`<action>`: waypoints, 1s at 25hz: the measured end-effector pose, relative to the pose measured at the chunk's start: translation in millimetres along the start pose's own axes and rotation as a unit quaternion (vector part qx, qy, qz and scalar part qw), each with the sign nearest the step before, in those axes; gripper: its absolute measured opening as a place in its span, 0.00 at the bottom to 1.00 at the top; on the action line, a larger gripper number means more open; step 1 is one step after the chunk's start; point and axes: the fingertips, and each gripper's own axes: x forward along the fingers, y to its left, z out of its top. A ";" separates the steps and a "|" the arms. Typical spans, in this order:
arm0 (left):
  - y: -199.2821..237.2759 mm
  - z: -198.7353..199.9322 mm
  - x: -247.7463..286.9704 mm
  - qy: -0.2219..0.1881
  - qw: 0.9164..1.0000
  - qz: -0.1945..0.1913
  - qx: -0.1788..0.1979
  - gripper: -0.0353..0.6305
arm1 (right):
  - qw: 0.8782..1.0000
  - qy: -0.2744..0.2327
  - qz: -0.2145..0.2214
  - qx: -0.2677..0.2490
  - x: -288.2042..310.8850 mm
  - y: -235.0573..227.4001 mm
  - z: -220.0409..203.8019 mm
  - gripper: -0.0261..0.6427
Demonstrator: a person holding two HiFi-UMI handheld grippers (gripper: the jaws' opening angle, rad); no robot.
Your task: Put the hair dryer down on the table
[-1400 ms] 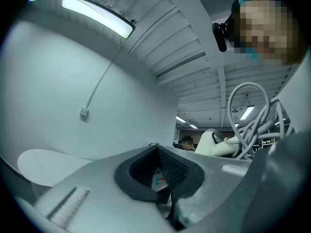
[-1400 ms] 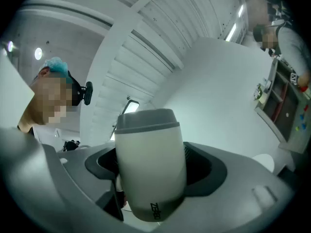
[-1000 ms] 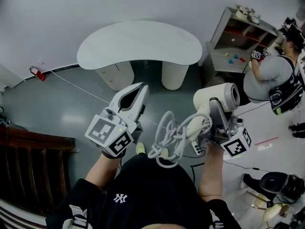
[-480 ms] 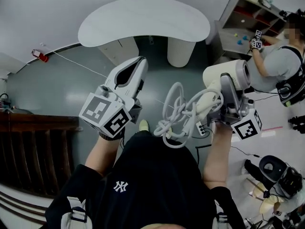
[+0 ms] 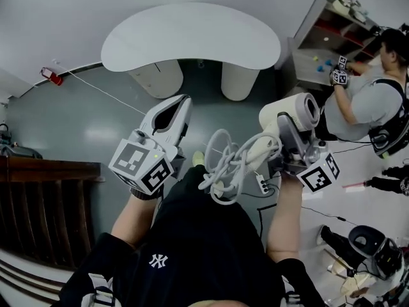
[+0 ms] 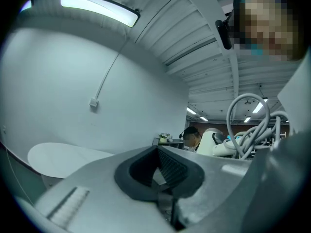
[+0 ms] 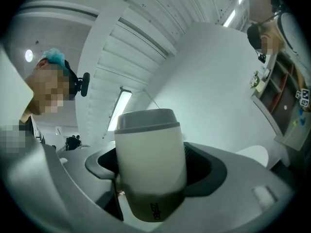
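My right gripper (image 5: 285,125) is shut on a cream hair dryer (image 5: 291,114), held in the air above the floor. The dryer's barrel (image 7: 149,161) stands between the jaws in the right gripper view. Its grey coiled cord (image 5: 227,166) hangs in a bundle from the handle, in front of my body. To the left, my left gripper (image 5: 181,103) is shut on nothing, its jaws meeting at the tip (image 6: 158,148). The white kidney-shaped table (image 5: 192,36) lies ahead of both grippers, beyond a stretch of grey floor.
A grey shelf unit (image 5: 326,34) stands right of the table, where another person (image 5: 367,101) works with grippers. A red object (image 5: 48,75) and a thin cable lie on the floor at left. Dark wooden slats (image 5: 45,190) sit lower left, and floor clutter (image 5: 367,248) lower right.
Both grippers have shifted slightly in the view and the cord bundle has swung. The right gripper still holds the hair dryer. The person at the shelf has moved.
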 end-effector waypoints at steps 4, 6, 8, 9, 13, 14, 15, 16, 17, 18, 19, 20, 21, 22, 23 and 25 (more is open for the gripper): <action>26.3 7.4 29.2 0.012 1.000 -0.001 -0.010 0.06 | 1.000 0.008 -0.011 0.014 29.1 -26.1 -0.6 0.64; 50.0 21.0 42.5 0.017 1.000 -0.007 -0.016 0.06 | 1.000 0.014 -0.022 0.016 55.6 -31.3 0.7 0.64; 76.9 33.8 60.7 0.024 0.999 -0.017 -0.022 0.06 | 0.999 0.018 -0.036 0.016 84.0 -39.9 1.4 0.64; 90.8 37.6 73.3 0.026 0.999 -0.024 -0.024 0.06 | 0.999 0.019 -0.043 0.015 97.2 -47.8 1.3 0.64; 139.1 46.2 122.4 0.025 0.998 -0.046 -0.028 0.06 | 0.998 0.018 -0.062 0.013 141.0 -84.1 -1.3 0.64; 146.0 48.3 128.6 0.026 0.998 -0.049 -0.026 0.06 | 0.998 0.017 -0.065 0.013 147.7 -89.3 -2.1 0.64; 152.0 50.4 133.1 0.026 0.998 -0.052 -0.025 0.06 | 0.997 0.017 -0.068 0.012 153.5 -93.6 -3.5 0.64; 158.3 52.7 137.5 0.026 0.998 -0.055 -0.024 0.06 | 0.997 0.018 -0.071 0.012 159.4 -98.3 -5.7 0.64; 165.4 55.1 142.9 0.027 0.998 -0.057 -0.024 0.06 | 0.997 0.018 -0.075 0.010 165.7 -104.1 -8.4 0.64; 173.2 57.2 149.5 0.027 0.997 -0.061 -0.024 0.06 | 0.996 0.019 -0.081 0.009 171.7 -111.2 -11.4 0.64; 181.0 57.8 157.1 0.027 0.997 -0.066 -0.024 0.06 | 0.996 0.019 -0.089 0.009 177.0 -119.2 -14.4 0.64; 188.4 57.0 165.1 0.026 0.997 -0.071 -0.025 0.05 | 0.995 0.019 -0.097 0.011 181.3 -127.7 -17.2 0.64; 194.9 55.7 173.0 0.026 0.996 -0.076 -0.026 0.06 | 0.994 0.019 -0.105 0.015 184.6 -136.5 -19.7 0.64; 200.5 54.7 180.5 0.027 0.996 -0.080 -0.027 0.06 | 0.993 0.020 -0.112 0.020 187.6 -145.5 -21.8 0.64; 205.2 54.0 187.4 0.028 0.996 -0.082 -0.029 0.06 | 0.992 0.022 -0.119 0.023 190.3 -154.6 -23.8 0.64; 212.0 52.1 199.6 0.031 0.995 -0.086 -0.031 0.06 | 0.990 0.031 -0.133 0.025 194.4 -172.8 -27.5 0.64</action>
